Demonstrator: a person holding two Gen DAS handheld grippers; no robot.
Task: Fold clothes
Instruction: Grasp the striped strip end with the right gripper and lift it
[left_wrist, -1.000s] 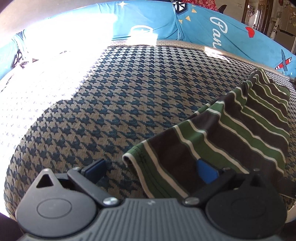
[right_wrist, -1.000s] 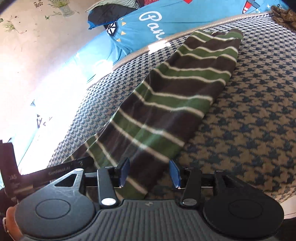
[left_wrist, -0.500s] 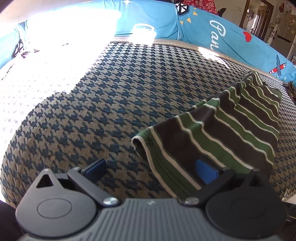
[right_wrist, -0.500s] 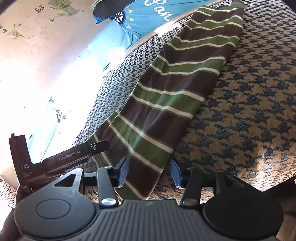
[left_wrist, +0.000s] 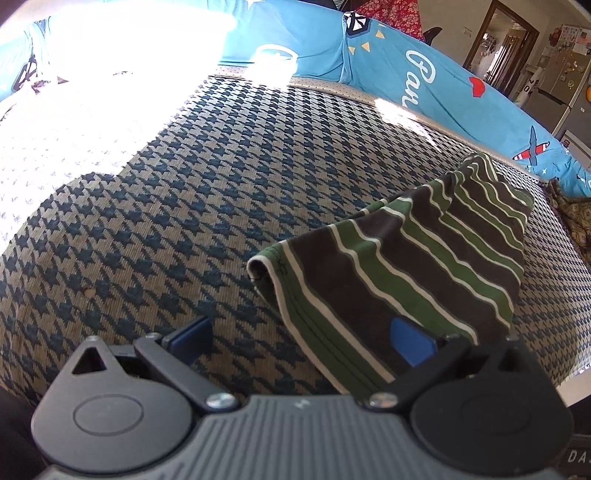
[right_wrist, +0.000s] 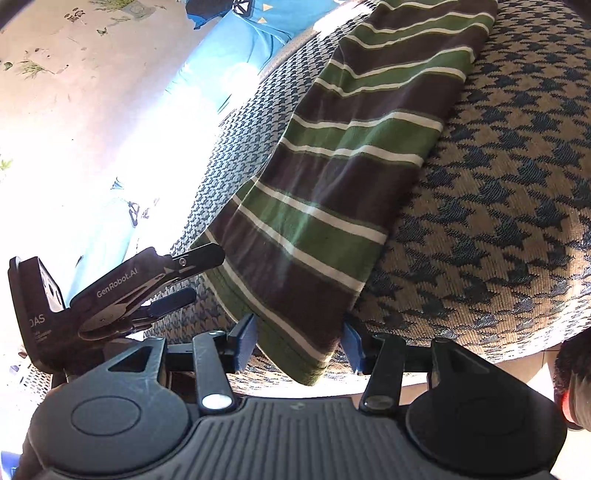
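Across the whole seat, you have a houndstooth cushion (left_wrist: 207, 192), tan with dark blue figures, washed out by hard sunlight over its far left corner. Behind its back edge runs a bright blue printed cover (left_wrist: 436, 88) with white script, a red shape and a small plane. Past that, at the far right in the left wrist view, you can see a doorway (left_wrist: 498, 40) and a grey fridge (left_wrist: 557, 77). A patterned brown cloth (left_wrist: 576, 218) sits at the cushion's right edge.

Your striped garment (right_wrist: 351, 155) lies as a long folded band from the back edge down to the front edge of the cushion. It carries broad brown and green bands split by thin white lines, with a rolled pale hem at its near left corner, and its near end hangs just over the front edge.

Your left gripper (left_wrist: 301, 338) has its pads wide apart: the right pad lies against the cloth, the left pad stands over bare cushion, so nothing is pinched. It also shows at the left of the right wrist view, beside the garment's edge.

Your right gripper (right_wrist: 299, 341) straddles the garment's near end, and its jaws are opening with the cloth between the blue pads, neither pad pressing it.
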